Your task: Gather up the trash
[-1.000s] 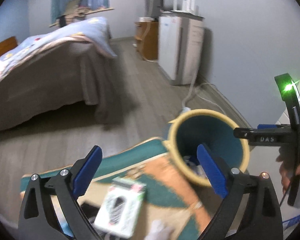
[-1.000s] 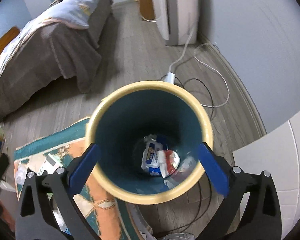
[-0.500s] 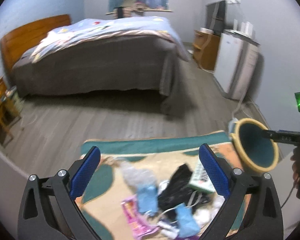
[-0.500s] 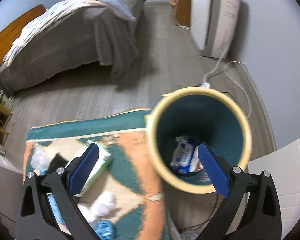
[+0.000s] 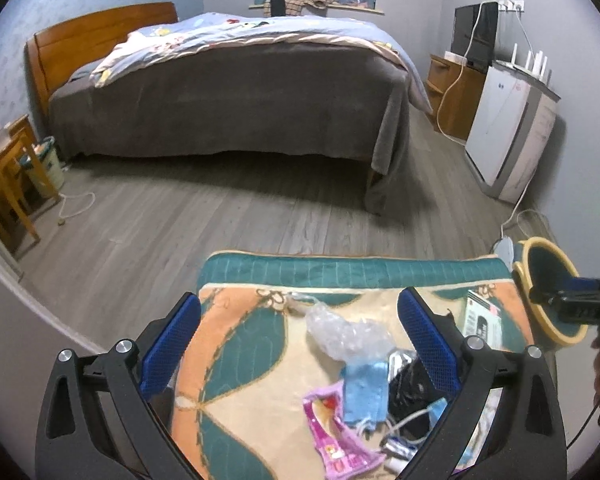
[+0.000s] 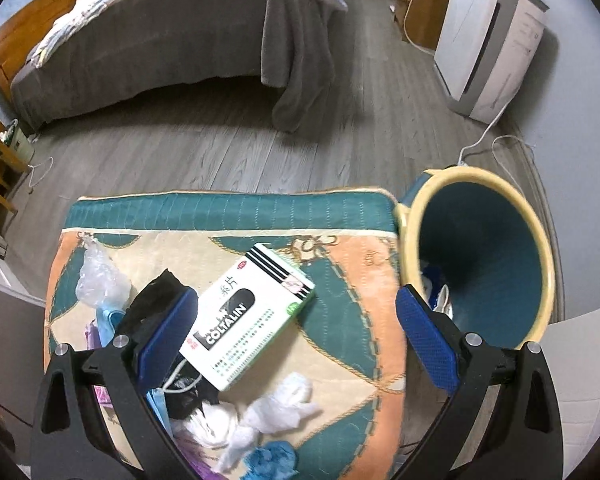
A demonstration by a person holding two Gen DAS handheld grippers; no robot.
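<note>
Trash heaped on patterned mat beside bin

Both grippers, left (image 5: 299,336) and right (image 6: 297,330), hang spread wide and empty above the mat (image 6: 340,204). Medicine box (image 6: 247,317), crumpled plastic (image 5: 346,335), tissues (image 6: 278,404), perhaps face masks. Bin (image 6: 476,252) touches the mat's right edge

Left gripper (image 5: 300,344): black plastic frame, two splayed fingers (image 5: 171,344) faced with blue textured pads, silver screws at the joints. Right gripper (image 6: 298,338) is the same build; from the left view its body carries a green light
</note>
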